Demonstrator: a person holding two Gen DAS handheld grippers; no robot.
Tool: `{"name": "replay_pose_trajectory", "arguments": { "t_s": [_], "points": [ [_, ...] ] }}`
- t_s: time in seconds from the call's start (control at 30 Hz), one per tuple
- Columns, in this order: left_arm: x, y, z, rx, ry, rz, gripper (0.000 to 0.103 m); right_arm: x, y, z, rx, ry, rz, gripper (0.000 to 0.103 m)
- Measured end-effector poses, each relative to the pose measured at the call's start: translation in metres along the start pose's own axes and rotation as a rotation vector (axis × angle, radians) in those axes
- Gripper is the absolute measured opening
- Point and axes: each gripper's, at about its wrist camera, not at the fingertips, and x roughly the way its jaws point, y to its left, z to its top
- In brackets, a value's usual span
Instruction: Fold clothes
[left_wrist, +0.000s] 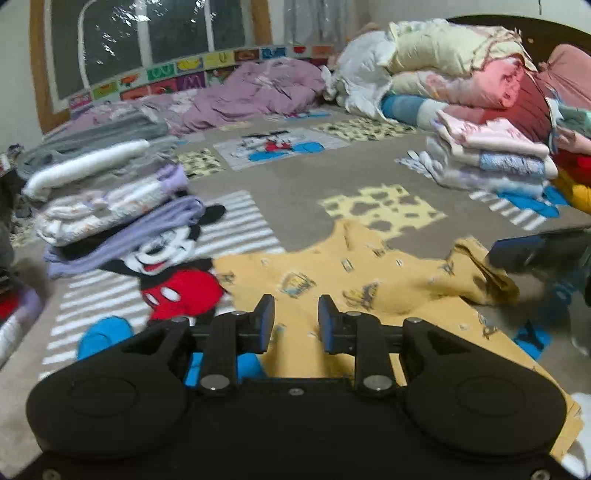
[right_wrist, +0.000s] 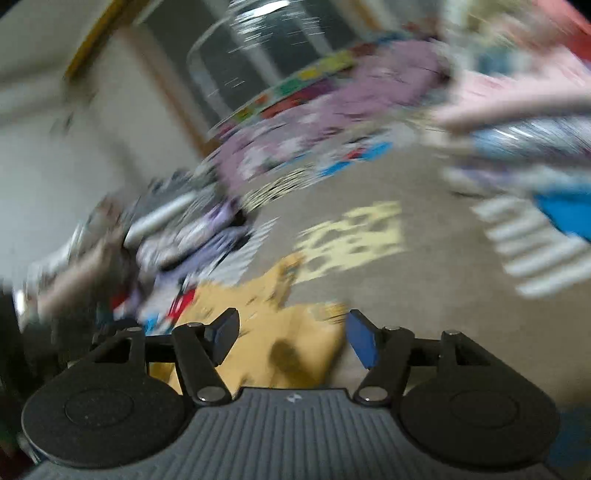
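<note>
A yellow printed garment (left_wrist: 369, 280) lies spread on the cartoon-patterned bed sheet (left_wrist: 295, 206), with a rumpled, raised corner at its right end. My left gripper (left_wrist: 296, 321) hovers over the garment's near edge, its jaws a little apart and nothing pinched between them. The right gripper's blue and black body (left_wrist: 535, 251) shows at the right edge, just beside that raised corner. The right wrist view is heavily blurred: my right gripper (right_wrist: 293, 338) stands wide open above the yellow garment (right_wrist: 280, 332), and the cloth is not between its pads.
Folded clothes are stacked at the left (left_wrist: 110, 206) and at the right (left_wrist: 487, 155). Rolled quilts (left_wrist: 461, 66) pile up at the back right, and a purple blanket (left_wrist: 258, 88) lies under the window. Grey sheet shows in the middle of the bed.
</note>
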Motion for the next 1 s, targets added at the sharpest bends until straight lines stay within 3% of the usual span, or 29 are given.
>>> {"name": "replay_pose_trajectory", "arguments": {
  "t_s": [0.03, 0.07, 0.1, 0.17, 0.23, 0.33, 0.4, 0.43, 0.53, 0.6, 0.63, 0.8, 0.87, 1.0],
  "points": [
    [0.002, 0.001, -0.003, -0.005, 0.007, -0.003, 0.025, 0.006, 0.009, -0.003, -0.079, 0.024, -0.053, 0.059],
    [0.002, 0.003, -0.005, -0.009, 0.007, -0.009, 0.025, 0.011, 0.016, -0.006, -0.156, 0.045, -0.13, 0.04],
    [0.001, 0.005, -0.008, -0.014, 0.006, -0.015, 0.025, 0.012, 0.013, -0.008, -0.153, 0.052, -0.177, 0.033],
    [-0.002, 0.01, -0.01, -0.032, 0.005, -0.049, 0.025, -0.002, -0.013, -0.007, 0.037, 0.028, -0.193, 0.033],
    [-0.004, 0.012, -0.009, -0.025, -0.003, -0.065, 0.025, -0.021, -0.038, -0.006, 0.197, -0.025, -0.172, 0.035],
    [-0.007, 0.01, -0.009, -0.007, -0.014, -0.089, 0.025, -0.028, -0.051, -0.006, 0.282, -0.046, -0.113, 0.038],
    [-0.008, 0.01, -0.01, 0.003, -0.018, -0.101, 0.025, -0.022, -0.053, -0.006, 0.298, -0.026, -0.082, 0.056],
    [-0.009, 0.01, -0.01, 0.01, -0.02, -0.105, 0.025, -0.016, -0.053, -0.005, 0.31, -0.007, -0.067, 0.058],
    [-0.009, 0.011, -0.011, 0.017, -0.023, -0.13, 0.025, -0.007, -0.051, -0.004, 0.285, 0.009, -0.083, 0.046],
    [-0.006, 0.009, -0.012, 0.029, -0.018, -0.153, 0.025, -0.004, -0.054, -0.004, 0.304, 0.011, -0.075, 0.018],
    [-0.003, 0.007, -0.013, 0.044, -0.007, -0.15, 0.025, -0.003, -0.057, -0.004, 0.323, 0.008, -0.065, 0.015],
    [0.005, -0.005, -0.023, 0.194, 0.024, -0.077, 0.025, -0.014, -0.068, 0.004, 0.48, -0.06, 0.06, 0.014],
    [0.001, -0.011, -0.023, 0.253, 0.001, -0.065, 0.025, -0.02, -0.071, 0.007, 0.539, -0.085, 0.103, 0.014],
    [0.007, -0.016, -0.026, 0.303, 0.025, -0.049, 0.035, -0.027, -0.086, -0.002, 0.733, -0.092, 0.16, 0.014]
  ]
}}
